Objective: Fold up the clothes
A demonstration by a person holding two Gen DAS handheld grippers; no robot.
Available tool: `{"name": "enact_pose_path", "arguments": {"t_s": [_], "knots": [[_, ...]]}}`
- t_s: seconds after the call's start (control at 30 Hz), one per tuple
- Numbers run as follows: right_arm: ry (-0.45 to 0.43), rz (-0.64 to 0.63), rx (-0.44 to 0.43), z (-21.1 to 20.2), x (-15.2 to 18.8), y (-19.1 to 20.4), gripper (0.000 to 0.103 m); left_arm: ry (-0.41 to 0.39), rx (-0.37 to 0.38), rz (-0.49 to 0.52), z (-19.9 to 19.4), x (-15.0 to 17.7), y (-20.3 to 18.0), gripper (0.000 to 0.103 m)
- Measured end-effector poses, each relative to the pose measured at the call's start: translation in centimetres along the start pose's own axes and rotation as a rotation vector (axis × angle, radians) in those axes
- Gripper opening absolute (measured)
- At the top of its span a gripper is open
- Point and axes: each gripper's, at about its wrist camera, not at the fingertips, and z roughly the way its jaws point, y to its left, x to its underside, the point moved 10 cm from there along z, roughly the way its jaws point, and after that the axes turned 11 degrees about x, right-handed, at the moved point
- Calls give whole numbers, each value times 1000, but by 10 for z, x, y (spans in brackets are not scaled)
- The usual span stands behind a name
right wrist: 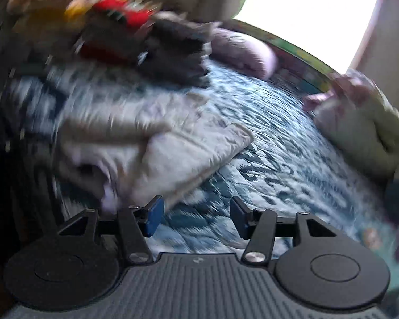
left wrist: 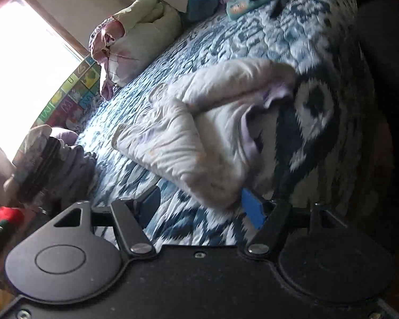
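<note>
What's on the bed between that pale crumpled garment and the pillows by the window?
Only bare blue-and-white quilt. In the left wrist view nothing lies on that stretch between the pale garment and the pillows; the blurred right wrist view shows the same.

Bright window (left wrist: pixel 21 61); blue-patterned bed (left wrist: pixel 199 53)

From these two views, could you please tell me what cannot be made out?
- Left claw: left wrist view; the pale garment covers the space between its fingers, so any grip is unclear.
- Clothes pile: right wrist view, blurred by motion.
- Folded stack: left wrist view, backlit by the window.
</note>
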Motion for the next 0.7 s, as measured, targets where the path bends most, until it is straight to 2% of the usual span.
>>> {"name": "enact_pose_path", "arguments": {"t_s": [0.4,0.57,0.6,0.7], "knots": [[-2,-347,-5,-17,52,-31,53,21,-26,154,10,13,-9,69],[-134,-527,18,1,57,50,53,1,-71,346,16,16,-20,69],[-148,-554,25,7,57,61,57,-4,-82,382,17,16,-21,70],[-197,-600,56,17,57,84,62,-29,-119,406,21,14,-15,70]]}}
